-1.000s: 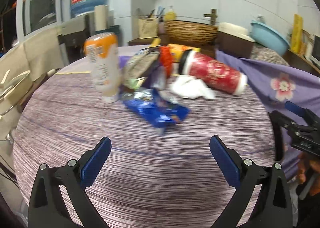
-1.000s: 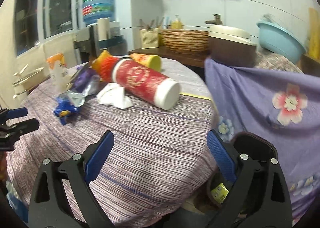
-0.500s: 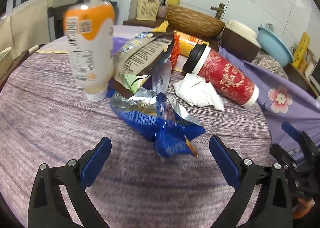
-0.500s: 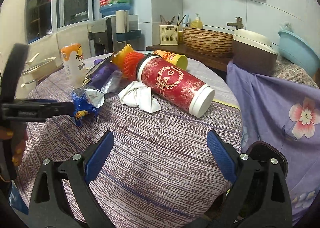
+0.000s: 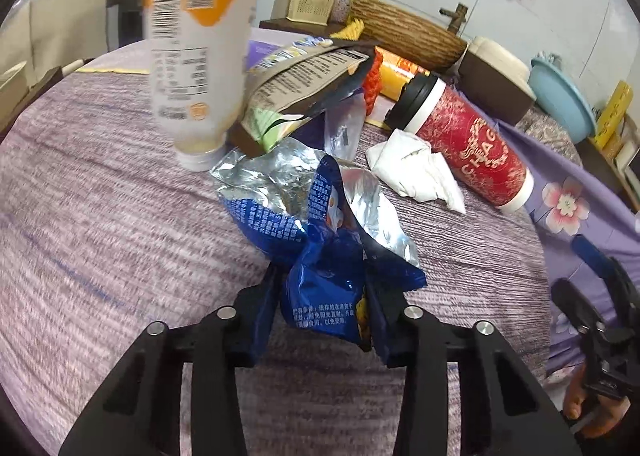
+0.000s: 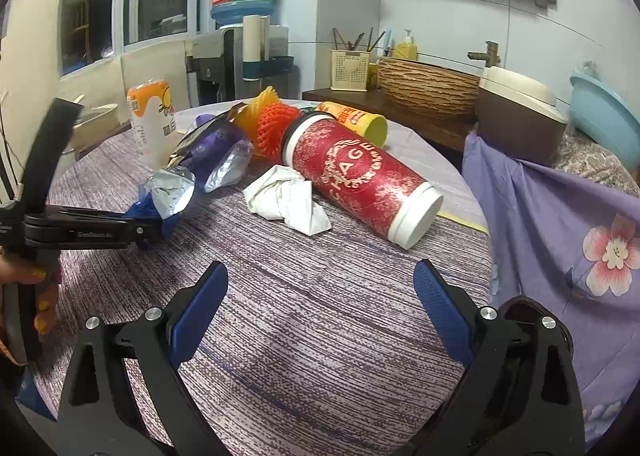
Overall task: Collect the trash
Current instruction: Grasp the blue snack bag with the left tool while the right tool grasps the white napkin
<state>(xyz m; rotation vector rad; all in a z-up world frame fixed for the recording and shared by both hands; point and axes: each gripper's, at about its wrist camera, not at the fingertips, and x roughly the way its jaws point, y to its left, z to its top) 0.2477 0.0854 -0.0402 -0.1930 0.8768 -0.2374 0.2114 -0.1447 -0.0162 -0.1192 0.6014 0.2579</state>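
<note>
One torn blue snack bag (image 5: 320, 256), foil lining bared, is clamped in the left hand-held gripper (image 5: 326, 308); right hand-held gripper (image 6: 320, 296) apart

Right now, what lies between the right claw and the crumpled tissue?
Only bare tablecloth lies between the right claw and the crumpled tissue, per the right wrist view.

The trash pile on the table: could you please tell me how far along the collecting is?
Nothing looks collected yet. In hand: the left gripper, whose jaws have just been closing, pinches the blue snack bag, which is not yet lifted clear. Left: the red cup, white tissue, orange-topped bottle, yellow cup and other wrappers. The right gripper is open.
</note>
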